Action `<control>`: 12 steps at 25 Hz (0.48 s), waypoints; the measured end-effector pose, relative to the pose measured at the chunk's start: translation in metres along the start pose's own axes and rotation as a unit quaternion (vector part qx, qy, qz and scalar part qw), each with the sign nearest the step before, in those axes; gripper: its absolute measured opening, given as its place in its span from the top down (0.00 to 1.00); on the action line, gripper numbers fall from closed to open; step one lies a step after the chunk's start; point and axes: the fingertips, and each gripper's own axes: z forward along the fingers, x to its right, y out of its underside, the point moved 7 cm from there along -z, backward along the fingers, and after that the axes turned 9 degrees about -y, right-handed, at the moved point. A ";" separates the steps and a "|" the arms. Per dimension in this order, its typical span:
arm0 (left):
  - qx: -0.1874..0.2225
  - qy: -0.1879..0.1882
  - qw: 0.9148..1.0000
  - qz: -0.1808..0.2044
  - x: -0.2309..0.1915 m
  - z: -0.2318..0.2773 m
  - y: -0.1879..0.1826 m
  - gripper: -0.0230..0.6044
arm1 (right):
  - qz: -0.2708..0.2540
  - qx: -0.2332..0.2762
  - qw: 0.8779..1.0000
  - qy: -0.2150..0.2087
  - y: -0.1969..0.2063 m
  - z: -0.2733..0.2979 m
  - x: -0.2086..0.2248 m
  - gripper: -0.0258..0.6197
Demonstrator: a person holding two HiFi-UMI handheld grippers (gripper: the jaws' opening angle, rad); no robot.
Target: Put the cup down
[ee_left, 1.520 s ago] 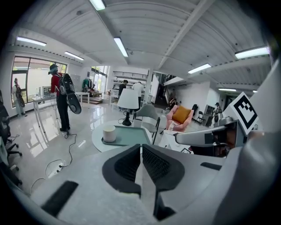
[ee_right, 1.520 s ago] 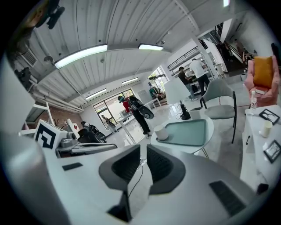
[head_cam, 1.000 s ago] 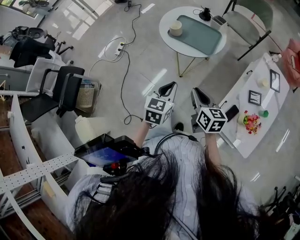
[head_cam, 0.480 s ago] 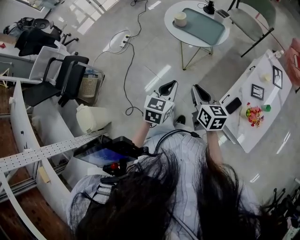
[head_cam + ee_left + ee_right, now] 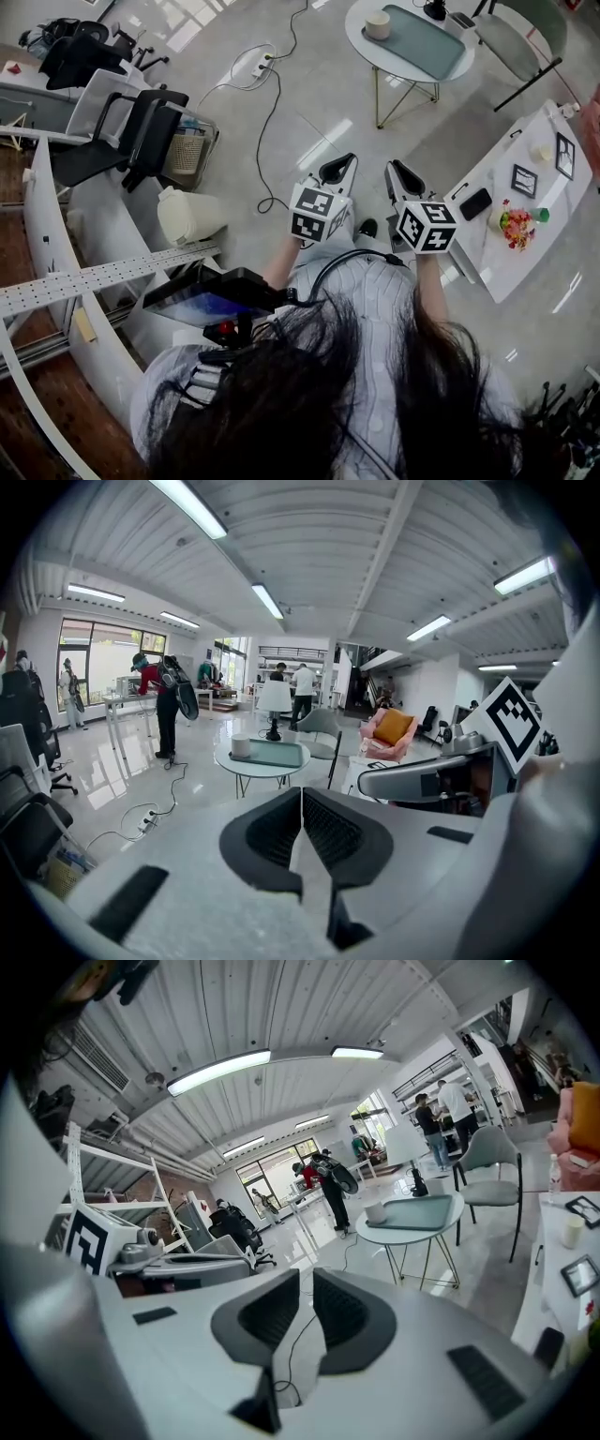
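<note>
A cream cup (image 5: pixel 378 24) stands on a teal tray (image 5: pixel 422 42) on the round white table (image 5: pixel 361 49), far ahead of both grippers. No gripper holds it. The left gripper (image 5: pixel 337 170) is held in front of the person's chest, its jaws shut with nothing between them. Beside it, the right gripper (image 5: pixel 398 175) has its jaws a narrow gap apart and empty. In the left gripper view the cup (image 5: pixel 241 746) shows small above the left gripper (image 5: pixel 301 795). In the right gripper view the cup (image 5: pixel 376 1212) sits well beyond the right gripper (image 5: pixel 307 1279).
A long white table (image 5: pixel 487 253) at the right carries picture frames, a phone and flowers. A green chair (image 5: pixel 514 33) stands behind the round table. Black office chairs (image 5: pixel 122 141), a basket and a white canister (image 5: pixel 187 216) are at the left. A cable (image 5: pixel 267 131) snakes over the floor. People stand far back.
The round table with the cup has drifted up and to the right in the head view as the person moves. Both grippers keep their pose and spacing.
</note>
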 end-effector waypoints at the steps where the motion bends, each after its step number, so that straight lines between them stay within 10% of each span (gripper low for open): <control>1: 0.001 -0.002 1.000 -0.001 -0.002 -0.002 0.001 0.93 | -0.003 0.001 1.000 -0.002 0.000 0.001 -0.002 0.87; 12: 0.012 0.000 1.000 0.006 0.001 0.004 -0.008 0.93 | -0.011 0.015 1.000 -0.001 -0.015 -0.004 -0.001 0.87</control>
